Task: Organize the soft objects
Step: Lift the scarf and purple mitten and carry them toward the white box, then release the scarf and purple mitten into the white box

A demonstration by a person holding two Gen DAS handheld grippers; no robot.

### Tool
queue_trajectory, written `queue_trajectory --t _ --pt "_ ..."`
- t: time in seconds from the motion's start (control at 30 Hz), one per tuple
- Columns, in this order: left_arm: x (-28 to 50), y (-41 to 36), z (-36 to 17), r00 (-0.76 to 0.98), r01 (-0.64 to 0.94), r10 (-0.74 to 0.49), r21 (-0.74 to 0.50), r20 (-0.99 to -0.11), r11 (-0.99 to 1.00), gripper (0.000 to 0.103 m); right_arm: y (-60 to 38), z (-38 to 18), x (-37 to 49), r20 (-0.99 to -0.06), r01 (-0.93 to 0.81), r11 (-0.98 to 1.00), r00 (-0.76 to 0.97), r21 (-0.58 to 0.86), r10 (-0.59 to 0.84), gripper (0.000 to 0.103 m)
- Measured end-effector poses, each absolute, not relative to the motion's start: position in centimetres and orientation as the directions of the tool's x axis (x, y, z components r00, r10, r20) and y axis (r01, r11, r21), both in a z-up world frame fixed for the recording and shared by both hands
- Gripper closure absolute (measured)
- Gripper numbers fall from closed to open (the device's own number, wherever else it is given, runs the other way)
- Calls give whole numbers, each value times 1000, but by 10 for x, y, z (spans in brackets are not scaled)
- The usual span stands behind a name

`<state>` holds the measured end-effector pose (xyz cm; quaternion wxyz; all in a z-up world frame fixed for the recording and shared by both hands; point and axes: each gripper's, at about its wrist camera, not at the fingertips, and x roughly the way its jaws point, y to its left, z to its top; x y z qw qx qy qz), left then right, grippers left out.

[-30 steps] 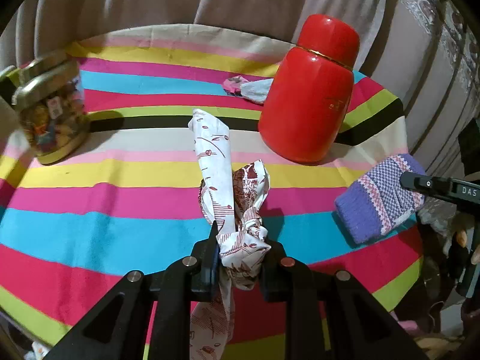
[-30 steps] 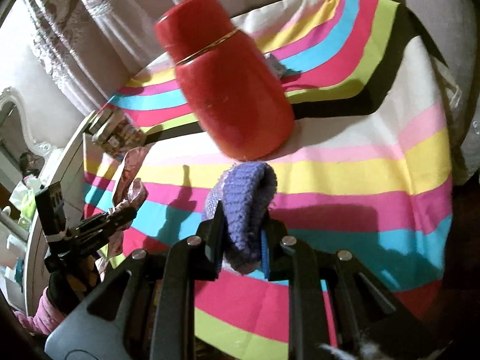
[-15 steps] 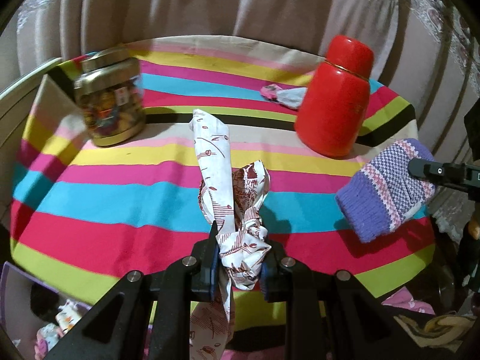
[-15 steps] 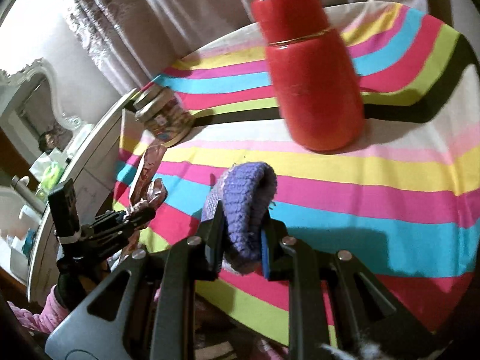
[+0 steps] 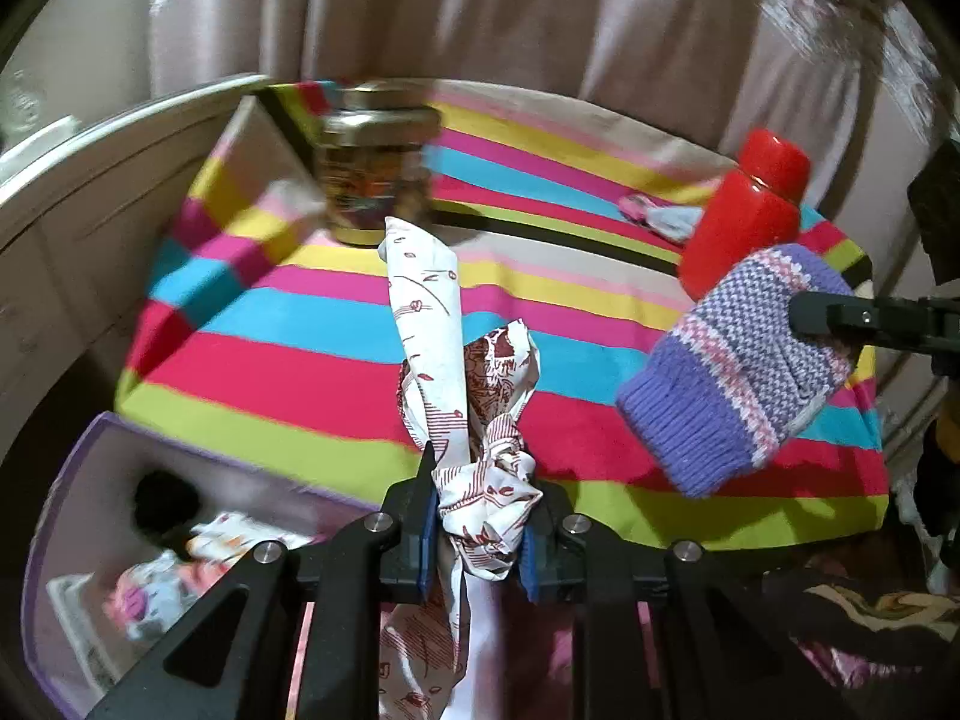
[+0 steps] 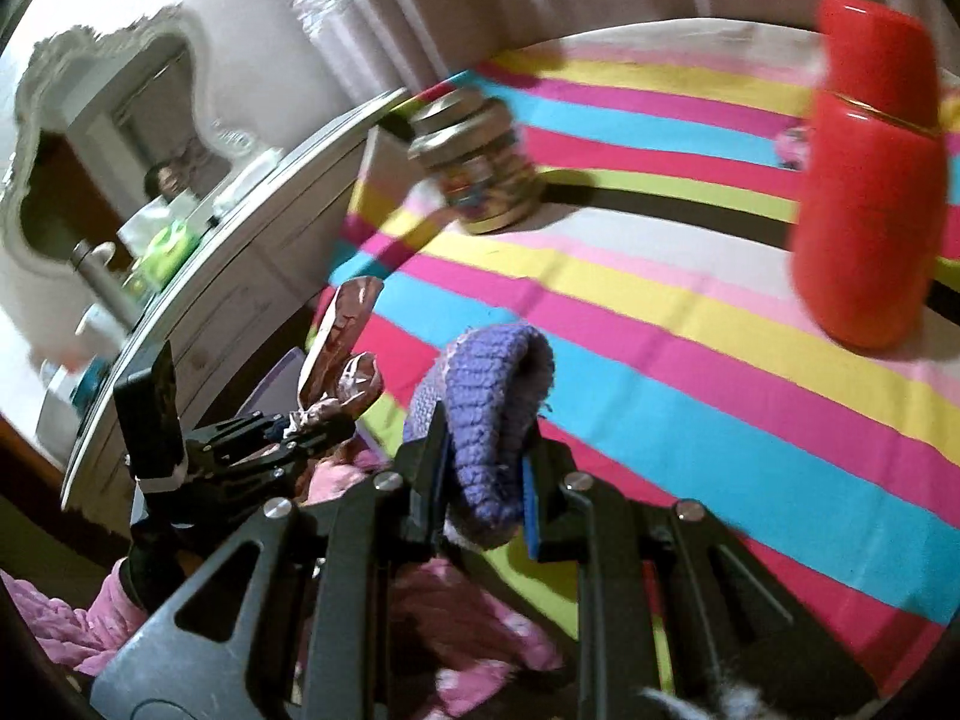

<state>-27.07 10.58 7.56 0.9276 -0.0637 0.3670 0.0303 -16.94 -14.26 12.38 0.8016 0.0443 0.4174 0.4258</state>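
— Two soft things are off the table at once, are they not?

— Yes. The left gripper (image 5: 477, 531) has its jaws drawn close on a crumpled white cloth printed with red-brown figures (image 5: 447, 372); the blue pads press its bunched middle from both sides, one end stands up above the fingers and the other hangs down below them.

— And the other hand's tool?

— The right gripper (image 6: 483, 495) stands nearly closed on a purple knitted wool mitten with pink and white bands (image 6: 486, 426). The mitten is folded over between the pads, its ribbed cuff curling above the fingertips. From the left wrist view the same mitten (image 5: 744, 369) hangs in the air at the right, above the near edge of the round table under a bright striped tablecloth (image 5: 312, 324).

— What stands on that cloth?

— A glossy red flask with a domed cap (image 6: 864, 180) is upright at the far right. A glass jar with a gold metal lid (image 5: 375, 174) sits at the far left edge. A small pink and pale-blue scrap of fabric (image 5: 660, 213) lies just beside the flask.

— Anything below the table?

— A purple-walled box (image 5: 72, 468) sits low at the left, beside the table's edge, with pale patterned fabrics (image 5: 180, 570) lying inside it; they are too blurred to name.
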Motion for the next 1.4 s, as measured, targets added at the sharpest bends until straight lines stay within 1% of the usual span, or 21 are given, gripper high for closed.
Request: queue_trajectory --t 0.2,0.4,0.63,0.77,0.87,0.9,0.93,0.97,1.0,1.03,1.07,1.1,1.23,1.27,1.4 --pt "-314 149 84 737 -236 100 -116 -668 965 81 -87 136 -188 -635 -739 545 208 397 744 79" --pt "-353 189 79 718 -358 181 -134 -672 924 81 -38 147 -209 -643 -812 464 149 354 752 78" --pt "-374 211 69 693 -435 223 -151 -686 888 81 12 144 -236 -673 -870 381 81 312 735 77" --pt "-381 221 63 676 -462 237 -151 -697 874 81 38 132 -256 -699 -893 303 -19 334 715 77" --pt "-386 228 60 664 -483 250 -149 -705 863 80 52 119 -274 -723 -910 260 -61 323 688 77" --pt "-388 229 59 661 -488 252 -150 -707 860 78 56 113 -279 -734 -914 249 -74 321 675 77" --pt "-391 231 58 655 -492 251 -150 -713 858 71 59 106 -283 -744 -913 243 -89 326 662 75" --pt "-391 233 56 642 -498 248 -148 -726 855 66 62 99 -285 -754 -908 241 -112 342 648 71" --pt "-390 234 54 626 -507 250 -143 -738 850 53 62 94 -285 -762 -903 242 -130 355 634 60" --pt "-389 235 54 618 -517 257 -138 -743 845 41 61 89 -284 -772 -894 248 -151 374 618 53" --pt "-390 235 55 618 -524 264 -137 -741 841 38 58 88 -281 -771 -888 255 -155 383 617 41" --pt "-390 235 57 621 -526 267 -141 -737 839 34 53 89 -279 -767 -884 261 -152 388 624 39" --pt "-389 233 63 639 -523 258 -164 -725 837 31 20 105 -256 -729 -855 323 -90 406 679 38" --pt "-387 231 64 644 -517 251 -170 -723 839 30 11 109 -253 -721 -850 335 -74 407 688 36" --pt "-366 216 66 655 -482 214 -182 -725 857 29 -37 113 -239 -716 -824 424 33 375 698 34"
